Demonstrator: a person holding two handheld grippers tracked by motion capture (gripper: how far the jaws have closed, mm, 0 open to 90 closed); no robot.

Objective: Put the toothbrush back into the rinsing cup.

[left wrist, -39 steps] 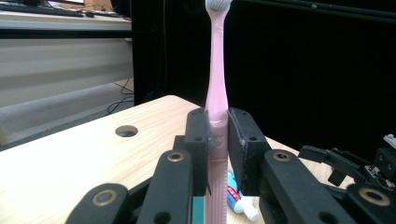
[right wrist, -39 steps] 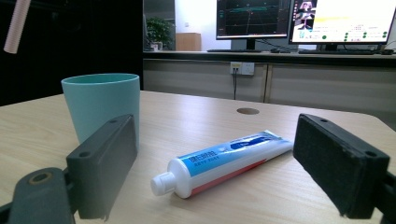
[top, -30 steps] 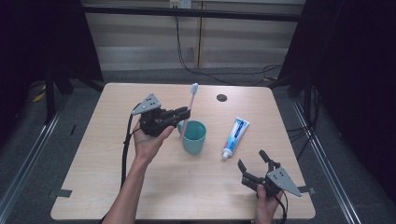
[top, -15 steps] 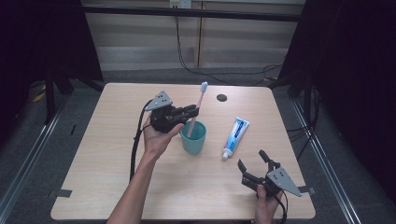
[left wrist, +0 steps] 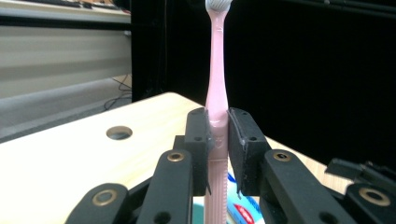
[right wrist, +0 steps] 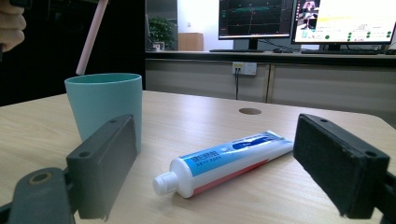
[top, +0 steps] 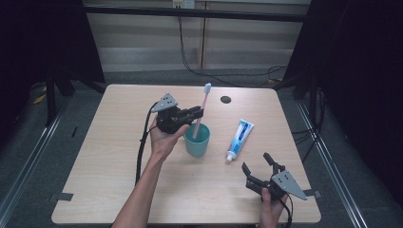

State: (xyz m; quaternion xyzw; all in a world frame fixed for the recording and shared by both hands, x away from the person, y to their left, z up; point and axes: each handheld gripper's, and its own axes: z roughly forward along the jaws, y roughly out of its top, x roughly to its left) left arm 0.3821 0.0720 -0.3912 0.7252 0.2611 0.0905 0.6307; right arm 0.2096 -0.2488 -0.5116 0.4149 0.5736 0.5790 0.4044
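Observation:
My left gripper is shut on a pink toothbrush and holds it almost upright, bristles up, its lower end down inside the teal cup at the table's middle. In the left gripper view the pads clamp the pink handle on both sides. A blue and white toothpaste tube lies to the right of the cup, cap toward the near edge. My right gripper rests low at the near right, open, pointing at the tube and cup with nothing between its pads.
The wooden table has a round cable hole near its far edge. Dark curtains hang at both sides, and cables trail on the floor behind. Bare tabletop lies to the left and along the near edge.
My left gripper has carried the toothbrush to the right and down, so its lower end now stands inside the cup. The right gripper has stayed put.

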